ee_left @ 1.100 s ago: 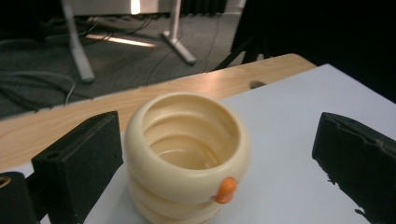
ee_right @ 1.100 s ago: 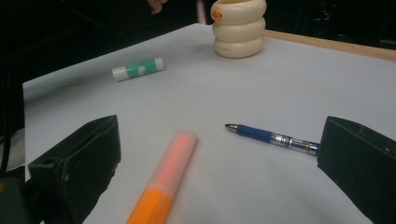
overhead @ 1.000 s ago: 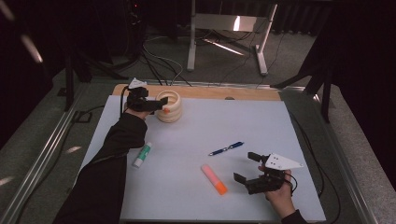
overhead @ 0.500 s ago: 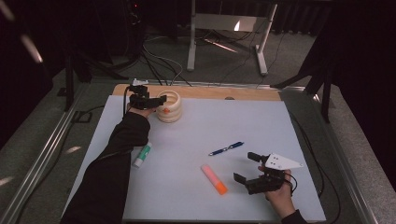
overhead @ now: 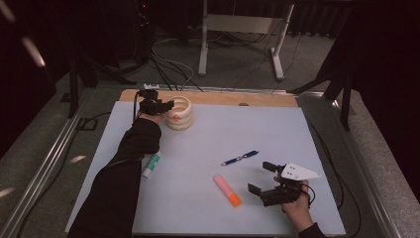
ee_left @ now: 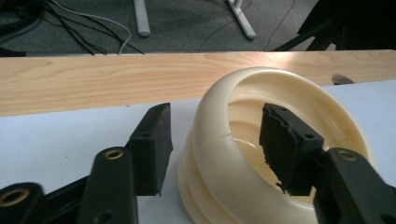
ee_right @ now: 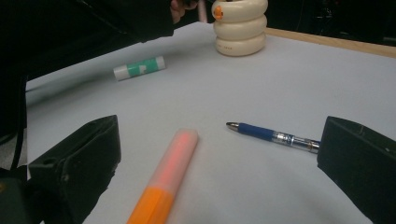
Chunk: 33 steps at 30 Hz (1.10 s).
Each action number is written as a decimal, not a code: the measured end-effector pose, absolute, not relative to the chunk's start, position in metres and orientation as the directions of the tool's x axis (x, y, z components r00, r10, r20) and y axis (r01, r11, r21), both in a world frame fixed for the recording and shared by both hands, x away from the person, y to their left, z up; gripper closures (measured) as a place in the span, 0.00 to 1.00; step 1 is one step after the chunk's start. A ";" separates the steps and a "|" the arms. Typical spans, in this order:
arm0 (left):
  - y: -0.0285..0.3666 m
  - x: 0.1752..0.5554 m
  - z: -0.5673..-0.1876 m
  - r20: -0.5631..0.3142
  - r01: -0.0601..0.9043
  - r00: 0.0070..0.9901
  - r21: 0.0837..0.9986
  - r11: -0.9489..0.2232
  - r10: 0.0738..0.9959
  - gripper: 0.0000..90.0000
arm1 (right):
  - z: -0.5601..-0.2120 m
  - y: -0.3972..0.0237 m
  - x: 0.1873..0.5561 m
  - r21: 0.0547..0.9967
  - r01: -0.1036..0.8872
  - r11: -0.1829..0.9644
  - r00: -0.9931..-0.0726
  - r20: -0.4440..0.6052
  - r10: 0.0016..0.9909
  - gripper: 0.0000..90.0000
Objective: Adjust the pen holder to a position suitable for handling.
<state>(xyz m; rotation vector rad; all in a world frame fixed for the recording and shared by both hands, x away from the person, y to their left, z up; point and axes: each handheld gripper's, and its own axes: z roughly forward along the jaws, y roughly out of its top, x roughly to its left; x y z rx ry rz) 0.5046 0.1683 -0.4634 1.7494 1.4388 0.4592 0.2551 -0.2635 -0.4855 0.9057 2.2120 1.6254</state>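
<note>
Your left gripper (ee_left: 215, 149) straddles the near wall of the ribbed holder (ee_left: 280, 140): one black jaw inside the hollow, the other outside, with a sliver of gap showing at the outer jaw. The jaws have just been closing on that wall, and the pads do not yet press it.

The ribbed holder (overhead: 178, 113) is cream plastic, glossy and smooth, built like three stacked rounded rings with an open top. It bears a small orange mark on its side. It stands upright at the far left of the mat, just short of the wooden edge.

Your right gripper (overhead: 267, 181) is held low at the near right, jaws wide apart with nothing between the pads. It carries a grey three-cornered plate.

The highlighter (ee_right: 166, 179) is a rounded stick with a frosted pink cap and an orange body, lying flat just ahead of your right gripper.

The ballpoint pen (ee_right: 271, 134) has a slim blue barrel with a clear section and a metal tip, and lies beyond the highlighter.

The glue stick (overhead: 151, 164) is a short white and green cylinder, lying beside your left sleeve.

The mat (overhead: 297, 134) is pale, matte and flat.

The wooden edge (ee_left: 93, 79) is light, grained wood.
</note>
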 end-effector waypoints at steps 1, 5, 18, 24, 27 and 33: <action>0.168 0.505 -0.464 -0.212 0.646 0.287 0.763 -0.025 0.934 0.56 | -0.486 -0.263 0.255 0.925 0.332 0.185 -0.776 0.157 0.611 0.00; 0.165 0.507 -0.465 -0.207 0.654 0.270 0.756 -0.022 0.940 0.61 | -0.486 -0.263 0.255 0.925 0.333 0.186 -0.776 0.156 0.611 0.00; 0.156 0.511 -0.461 -0.161 0.704 0.218 0.709 -0.041 0.963 0.81 | -0.486 -0.264 0.256 0.924 0.335 0.186 -0.774 0.157 0.614 0.00; 0.153 0.506 -0.459 -0.150 0.705 0.237 0.706 -0.064 0.960 0.83 | -0.485 -0.264 0.255 0.924 0.334 0.185 -0.772 0.156 0.616 0.00; 0.150 0.503 -0.455 -0.157 0.703 0.251 0.708 -0.069 0.955 0.84 | -0.485 -0.264 0.255 0.925 0.334 0.183 -0.772 0.156 0.616 0.00; 0.139 0.498 -0.448 -0.154 0.696 0.282 0.712 -0.091 0.947 0.84 | -0.485 -0.264 0.255 0.925 0.331 0.186 -0.773 0.153 0.616 0.00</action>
